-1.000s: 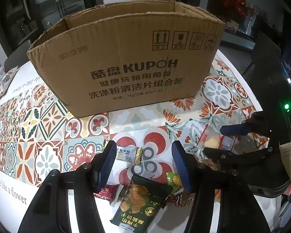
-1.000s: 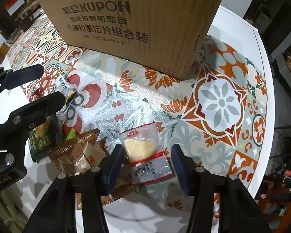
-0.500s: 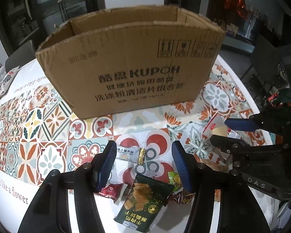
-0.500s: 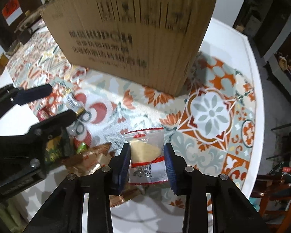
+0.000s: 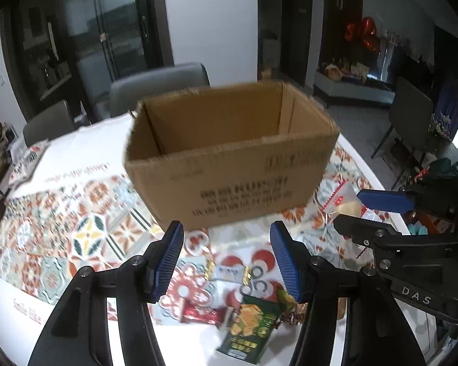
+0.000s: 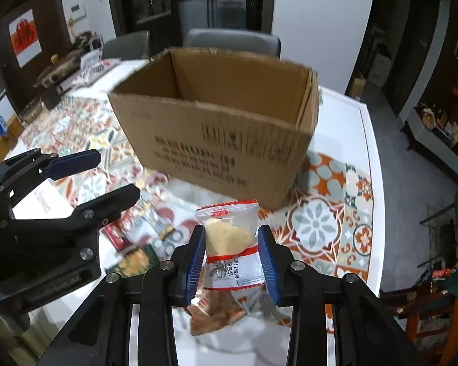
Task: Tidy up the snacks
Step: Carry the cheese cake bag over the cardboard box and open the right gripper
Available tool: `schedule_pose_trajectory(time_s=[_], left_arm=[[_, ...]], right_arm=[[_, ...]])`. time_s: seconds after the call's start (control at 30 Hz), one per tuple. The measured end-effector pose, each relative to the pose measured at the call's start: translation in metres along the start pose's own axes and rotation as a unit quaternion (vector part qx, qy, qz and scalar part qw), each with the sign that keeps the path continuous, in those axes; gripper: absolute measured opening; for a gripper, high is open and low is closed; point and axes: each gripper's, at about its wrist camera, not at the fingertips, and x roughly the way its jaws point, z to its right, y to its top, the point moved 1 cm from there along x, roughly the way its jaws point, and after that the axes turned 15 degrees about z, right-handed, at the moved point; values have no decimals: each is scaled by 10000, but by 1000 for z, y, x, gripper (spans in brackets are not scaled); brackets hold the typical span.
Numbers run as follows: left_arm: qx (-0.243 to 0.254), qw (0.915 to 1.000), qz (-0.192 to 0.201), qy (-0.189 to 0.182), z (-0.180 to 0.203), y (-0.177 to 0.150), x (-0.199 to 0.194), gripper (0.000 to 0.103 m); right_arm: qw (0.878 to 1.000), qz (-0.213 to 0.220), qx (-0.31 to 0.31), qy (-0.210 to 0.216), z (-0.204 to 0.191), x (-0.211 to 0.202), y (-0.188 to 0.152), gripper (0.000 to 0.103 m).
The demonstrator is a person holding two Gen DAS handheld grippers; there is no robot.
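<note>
An open brown cardboard box (image 5: 229,164) stands on the patterned tablecloth; it also shows in the right wrist view (image 6: 216,128). My right gripper (image 6: 232,253) is shut on a clear red-trimmed pastry packet (image 6: 229,238), held above the table in front of the box; the packet also shows in the left wrist view (image 5: 342,201). My left gripper (image 5: 227,259) is open and empty above a pile of snacks: a green cracker pack (image 5: 250,326), a red bar (image 5: 198,315) and a small white packet (image 5: 227,271).
Grey chairs (image 5: 158,82) stand behind the table. The white table edge (image 6: 372,158) runs along the right. A brown snack packet (image 6: 216,311) lies under the right gripper. Clutter sits at the table's far left (image 6: 61,67).
My right gripper closed on the pastry packet and lifted it off the table. Both grippers rose and pulled back, so the box's open top now shows.
</note>
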Motion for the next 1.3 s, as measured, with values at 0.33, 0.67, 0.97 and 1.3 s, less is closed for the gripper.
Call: schedule_pose_trajectory(time_s=[0.33,0.67,0.97,1.3], left_arm=[[39,9990,440,117,-31,42,-15,63],[33,9989,395,249,-55,75,9,69],[15,9986,363,372,-66,87,24,71],[-59,9988,180,444,-69,86,43,72]], right_arm=[[9978,634,189,-78,-8,-21,42,36],[9949,949,347,-61,-11,-10,87,36],[9946,948,408,-65,-6,17,116,36],[9958,767,483,-122,1,46,117,60]])
